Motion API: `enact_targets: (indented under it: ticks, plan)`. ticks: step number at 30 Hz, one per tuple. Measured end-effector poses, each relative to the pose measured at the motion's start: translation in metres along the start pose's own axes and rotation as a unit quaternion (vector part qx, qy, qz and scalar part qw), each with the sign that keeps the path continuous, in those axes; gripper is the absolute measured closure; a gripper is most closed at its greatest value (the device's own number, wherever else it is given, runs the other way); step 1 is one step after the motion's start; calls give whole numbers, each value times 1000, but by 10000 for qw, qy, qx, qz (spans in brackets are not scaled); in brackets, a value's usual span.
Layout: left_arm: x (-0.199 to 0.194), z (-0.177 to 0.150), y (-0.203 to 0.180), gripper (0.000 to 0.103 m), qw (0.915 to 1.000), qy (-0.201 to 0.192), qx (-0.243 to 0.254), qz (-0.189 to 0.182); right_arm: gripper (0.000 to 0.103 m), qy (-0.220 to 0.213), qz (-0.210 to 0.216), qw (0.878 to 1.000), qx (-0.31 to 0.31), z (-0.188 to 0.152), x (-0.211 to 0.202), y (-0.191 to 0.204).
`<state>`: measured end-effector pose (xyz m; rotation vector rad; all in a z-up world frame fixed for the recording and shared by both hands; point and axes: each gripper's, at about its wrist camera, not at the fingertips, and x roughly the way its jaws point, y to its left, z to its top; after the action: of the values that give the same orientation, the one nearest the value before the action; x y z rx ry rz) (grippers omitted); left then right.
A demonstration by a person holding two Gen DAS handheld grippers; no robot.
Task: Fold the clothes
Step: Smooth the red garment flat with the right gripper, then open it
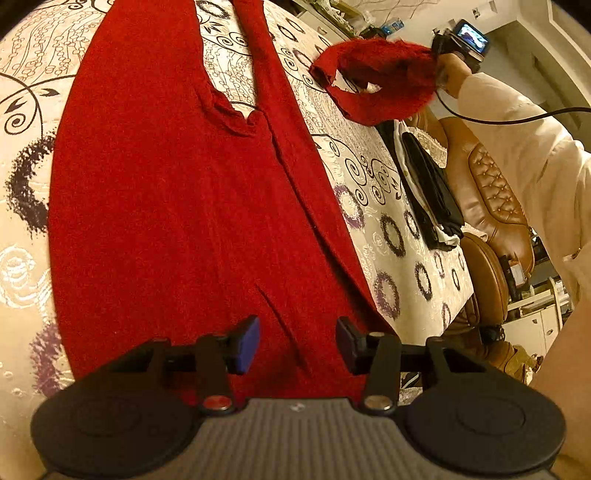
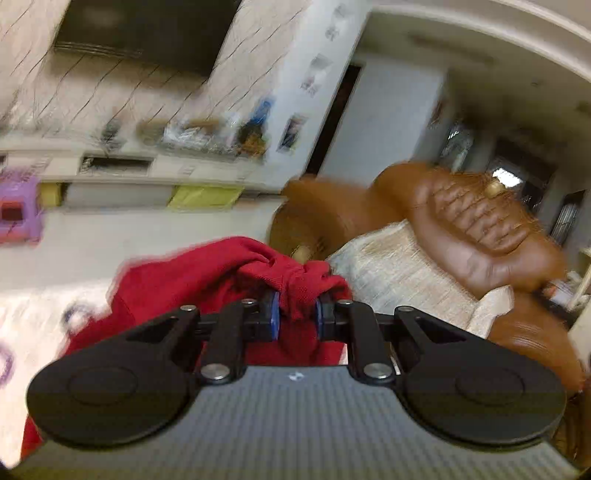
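The right gripper point(image 2: 295, 312) pinches the red garment's point(image 1: 177, 206) sleeve, lifted beside the garment; the left gripper point(image 1: 298, 341) hovers half-open, empty, over its hem. Next: lay the sleeve across the body.

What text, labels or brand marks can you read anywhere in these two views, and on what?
No text can be read in either view.
Small white mark on the left tool's grey body: a logo, too small to read.
The same white mark on the right tool's body: too small to read.
Papers on the white wall: blurred.
Lit screen behind the red garment: picture only, nothing legible.
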<state>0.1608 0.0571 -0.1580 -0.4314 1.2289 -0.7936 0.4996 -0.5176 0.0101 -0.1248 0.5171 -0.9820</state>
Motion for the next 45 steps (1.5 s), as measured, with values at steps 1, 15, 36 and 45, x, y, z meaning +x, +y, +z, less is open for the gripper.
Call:
enact_targets:
  ticks: [1,15,36,45]
  plan:
    - [0,0,1,52,10000,-15,-19,-23,69,319,148,9991,-240,-2,6,6]
    - [2,-2,8,52,9995,-117,-191,-228,75,2666,3325,8985,-1054,-129,-33,141]
    - [2,-5,11,52,9990,-235,-236,-308,59,1549,4617,8598,-1538,-80,-143,262]
    - [1,-6,17,53,9985,-246,-221,-444,100,1604,4638,8519,-1829,-90,-157,315]
